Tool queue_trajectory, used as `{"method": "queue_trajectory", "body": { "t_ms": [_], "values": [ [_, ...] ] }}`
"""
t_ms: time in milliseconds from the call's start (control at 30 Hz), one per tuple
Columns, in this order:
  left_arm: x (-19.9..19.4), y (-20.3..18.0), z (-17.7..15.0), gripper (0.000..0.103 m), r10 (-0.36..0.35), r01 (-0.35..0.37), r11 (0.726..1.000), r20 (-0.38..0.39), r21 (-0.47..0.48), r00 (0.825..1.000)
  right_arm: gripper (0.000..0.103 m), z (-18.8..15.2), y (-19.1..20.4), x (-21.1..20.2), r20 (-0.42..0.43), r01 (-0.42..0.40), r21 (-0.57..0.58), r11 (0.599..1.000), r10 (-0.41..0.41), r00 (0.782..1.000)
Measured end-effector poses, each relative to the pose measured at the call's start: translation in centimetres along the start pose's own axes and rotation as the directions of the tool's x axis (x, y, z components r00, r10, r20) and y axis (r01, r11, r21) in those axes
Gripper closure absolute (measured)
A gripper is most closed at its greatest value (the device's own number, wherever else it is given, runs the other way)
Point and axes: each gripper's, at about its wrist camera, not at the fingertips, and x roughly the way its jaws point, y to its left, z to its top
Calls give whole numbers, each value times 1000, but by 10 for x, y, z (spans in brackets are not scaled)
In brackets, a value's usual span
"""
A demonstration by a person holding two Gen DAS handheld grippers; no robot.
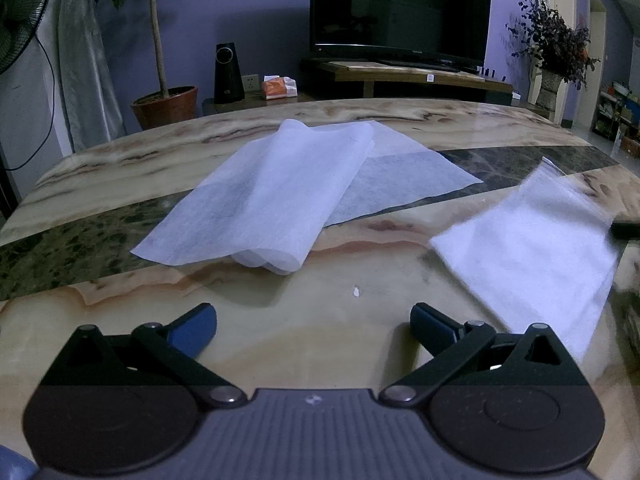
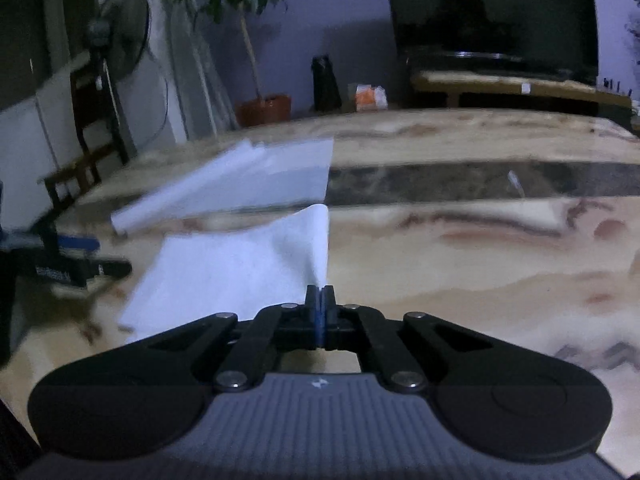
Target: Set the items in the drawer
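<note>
Right hand-held gripper (image 2: 320, 294) clenched on white cloth (image 2: 224, 276) (corner pinched), left hand-held gripper (image 1: 314, 326) released — marble table (image 1: 320, 344).

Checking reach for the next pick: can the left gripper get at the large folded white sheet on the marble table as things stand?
Probably yes. The left gripper is open and empty, and the large folded white sheet lies straight ahead on the marble table with only bare tabletop between them.

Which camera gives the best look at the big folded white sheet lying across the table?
The left wrist view: the folded white sheet lies sharp and whole mid-table, its fold and layers clear. The right wrist view shows it only blurred, at the left, partly behind the small sheet pinched in the right claw.
</note>
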Motion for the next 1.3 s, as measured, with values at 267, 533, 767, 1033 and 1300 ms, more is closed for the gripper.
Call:
{"method": "queue_trajectory", "body": {
  "t_ms": [267,533,767,1033,1300],
  "values": [
    [0,0,0,0,0,0,1000,0,0,1000,102,52,-2,-66,278,84,-113,990,-50,959],
    [0,0,0,0,0,0,1000,0,0,1000,102,72,47,-99,295,72,-442,894,69,953],
    [0,0,0,0,0,0,1000,0,0,1000,102,7,110,-73,48,-21,-835,550,111,993],
    [0,0,0,0,0,0,1000,0,0,1000,102,-46,135,-40,-163,-222,-863,453,166,973],
    [0,0,0,0,0,0,1000,0,0,1000,101,-37,102,-26,-230,-375,-496,783,297,926]
  ]
}}
